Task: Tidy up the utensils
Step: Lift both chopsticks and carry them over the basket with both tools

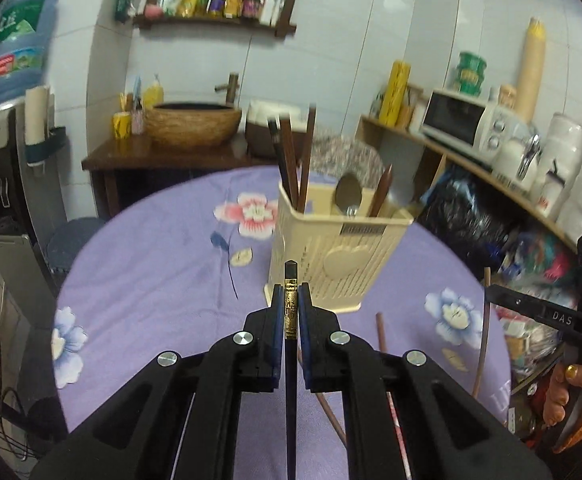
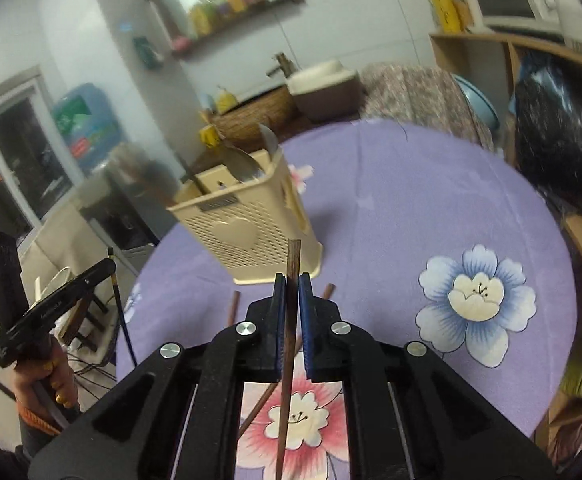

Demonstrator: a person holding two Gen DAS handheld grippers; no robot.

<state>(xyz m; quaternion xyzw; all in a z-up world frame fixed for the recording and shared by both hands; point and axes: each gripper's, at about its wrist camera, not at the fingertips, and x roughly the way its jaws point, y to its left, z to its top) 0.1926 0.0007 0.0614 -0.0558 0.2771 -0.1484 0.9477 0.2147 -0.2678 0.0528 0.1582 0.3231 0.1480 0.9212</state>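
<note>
Chopsticks are the business here, one pinched in each gripper. From the left wrist view, the left gripper (image 1: 291, 300) has its blue pads pressed onto a black chopstick (image 1: 291, 344) with a gold-patterned band; the square tip pokes up just past the fingertips, and the lower end runs out of sight under the gripper body. Straight ahead of the gripper stands the cream utensil holder (image 1: 331, 256) on the purple flowered counter (image 1: 151, 272). It carries several brown chopsticks (image 1: 291, 160) upright in its left compartment, and a metal spoon (image 1: 349, 194) with another brown stick further right; how the inner dividers run is hard to make out. Just right of the fingers, loose brown chopsticks (image 1: 382, 332) lie on the counter, partly hidden behind the gripper. At the far right edge the other gripper shows, blurred, with a hand on its handle.

From the right wrist view, the right gripper (image 2: 291, 292) is closed on a brown wooden chopstick (image 2: 287, 360), whose top rises above the fingertips while its lower end is cut off by the frame. Ahead and slightly left sits the utensil holder (image 2: 243, 228), tilted in this view, its contents smeared by motion blur. Brown stick ends (image 2: 233, 306) peek out on either side of the fingers. Far left, the left gripper appears, with a hand (image 2: 47, 376) around its handle.
</note>
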